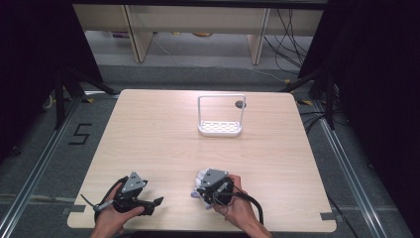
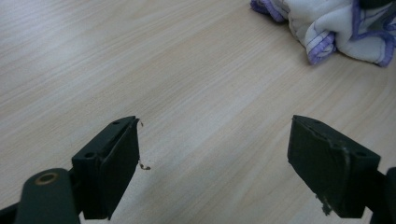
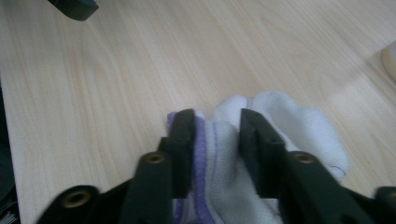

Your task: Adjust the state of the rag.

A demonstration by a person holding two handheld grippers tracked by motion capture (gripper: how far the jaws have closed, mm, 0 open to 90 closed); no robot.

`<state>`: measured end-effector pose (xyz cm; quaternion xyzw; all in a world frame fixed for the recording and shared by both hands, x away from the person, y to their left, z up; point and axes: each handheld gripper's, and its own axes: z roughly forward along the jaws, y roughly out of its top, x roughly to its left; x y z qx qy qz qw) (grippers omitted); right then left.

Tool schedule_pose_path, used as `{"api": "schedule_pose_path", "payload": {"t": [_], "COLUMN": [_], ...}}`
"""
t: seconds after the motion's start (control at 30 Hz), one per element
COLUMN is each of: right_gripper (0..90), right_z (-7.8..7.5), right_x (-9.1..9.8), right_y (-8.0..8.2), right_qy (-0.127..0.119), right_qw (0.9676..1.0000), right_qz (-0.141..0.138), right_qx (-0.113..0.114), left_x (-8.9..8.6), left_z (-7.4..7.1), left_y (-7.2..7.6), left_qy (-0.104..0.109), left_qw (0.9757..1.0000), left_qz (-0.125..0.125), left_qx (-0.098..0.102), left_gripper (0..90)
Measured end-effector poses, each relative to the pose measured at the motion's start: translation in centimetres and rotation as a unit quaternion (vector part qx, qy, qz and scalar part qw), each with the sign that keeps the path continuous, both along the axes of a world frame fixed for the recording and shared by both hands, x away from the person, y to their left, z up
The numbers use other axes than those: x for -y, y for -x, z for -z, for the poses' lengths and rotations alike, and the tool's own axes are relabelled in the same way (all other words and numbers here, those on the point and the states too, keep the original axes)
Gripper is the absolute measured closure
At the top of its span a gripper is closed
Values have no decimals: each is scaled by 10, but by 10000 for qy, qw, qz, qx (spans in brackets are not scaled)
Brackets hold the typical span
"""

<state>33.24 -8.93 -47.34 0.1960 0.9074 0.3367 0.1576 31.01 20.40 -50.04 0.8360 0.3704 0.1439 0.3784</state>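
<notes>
From above the near edge, the high view faces forward and down, taking in the whole pale table (image 1: 163, 129), with a white rack (image 1: 221, 117) toward 12 o'clock and dark floor around it. The left gripper (image 2: 215, 163) view sits low and close over the wood, looking across the boards to a white-and-purple cloth (image 2: 336, 32) at 1 o'clock. The right gripper (image 3: 215, 154) view looks down its jaws at that same cloth from very near. All three views share the cloth and the wood around it.
</notes>
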Motion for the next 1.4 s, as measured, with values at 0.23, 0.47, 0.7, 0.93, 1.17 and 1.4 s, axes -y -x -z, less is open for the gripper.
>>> {"api": "schedule_pose_path", "payload": {"t": [0.23,0.47,0.7,0.93,1.17,1.4], "right_gripper": [800,812,813,814,813,813], "right_z": [-30,-57,-66,-68,-69,-69], "right_x": [25,46,58,57,56,54], "right_y": [-5,-6,-7,-8,-9,-10], "right_qy": [-794,-1303,-1637,-1644,-1623,-1629], "right_qw": [9967,9914,9858,9859,9856,9856], "right_qz": [36,123,349,313,420,410], "right_qx": [-144,-55,-103,-16,-235,-210], "left_x": [4,12,29,61,96,116], "left_z": [1,0,2,-5,-18,-21], "left_y": [0,4,10,21,26,21], "left_qy": [169,395,749,1042,1307,1288], "left_qw": [9999,9986,9949,9887,9834,9838], "left_qz": [30,344,673,1069,1212,1185], "left_qx": [7,-15,-93,98,350,393], "left_gripper": [165,182,208,190,167,178]}}
